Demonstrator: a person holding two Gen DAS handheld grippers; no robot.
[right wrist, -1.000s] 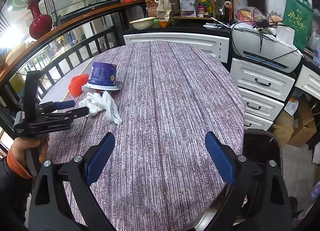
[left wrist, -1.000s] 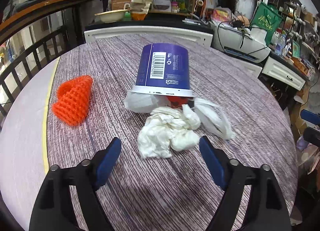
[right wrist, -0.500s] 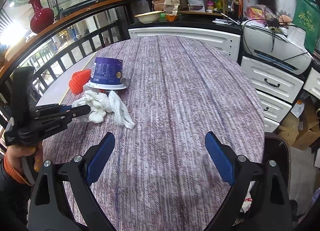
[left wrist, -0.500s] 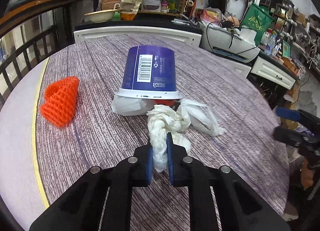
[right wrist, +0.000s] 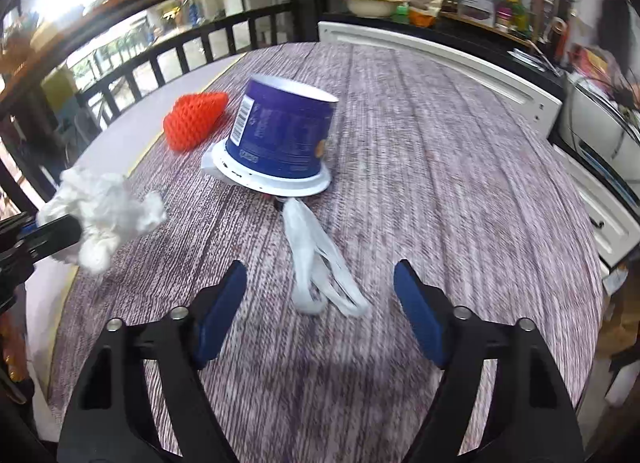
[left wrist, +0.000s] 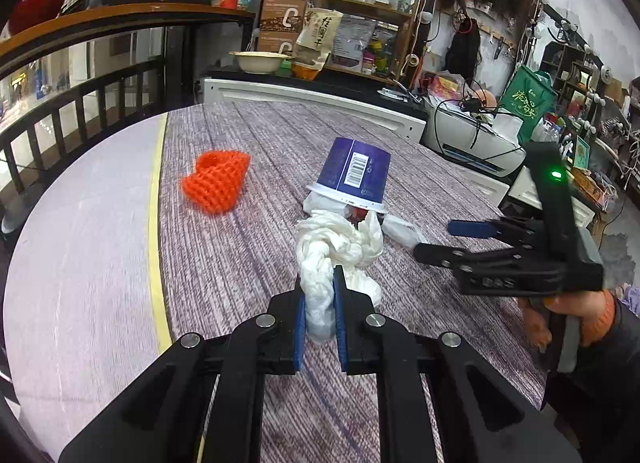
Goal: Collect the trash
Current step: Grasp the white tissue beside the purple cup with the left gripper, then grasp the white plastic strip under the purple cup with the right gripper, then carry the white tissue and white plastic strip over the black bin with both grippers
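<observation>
My left gripper (left wrist: 318, 277) is shut on a crumpled white tissue (left wrist: 336, 243), which hangs lifted off the table at the left of the right wrist view (right wrist: 104, 211). An upside-down purple cup (right wrist: 280, 135) rests on a white plastic bag (right wrist: 316, 263) whose loose end trails toward me. My right gripper (right wrist: 320, 287) hovers over that end, jaws closing, with the bag between the pads but untouched. An orange foam net (right wrist: 194, 119) lies left of the cup. The left wrist view shows the right gripper (left wrist: 436, 241) right of the cup (left wrist: 354, 175).
The round table (right wrist: 440, 183) has a striped purple cloth and a yellow line (left wrist: 154, 223) near its left rim. A black railing (right wrist: 180, 55) runs behind, white drawers (right wrist: 600, 191) and a printer (left wrist: 472, 139) stand to the right.
The left gripper shut on the tissue and lifted it away from the cup. The right gripper moved in over the plastic bag and its jaws narrowed.
</observation>
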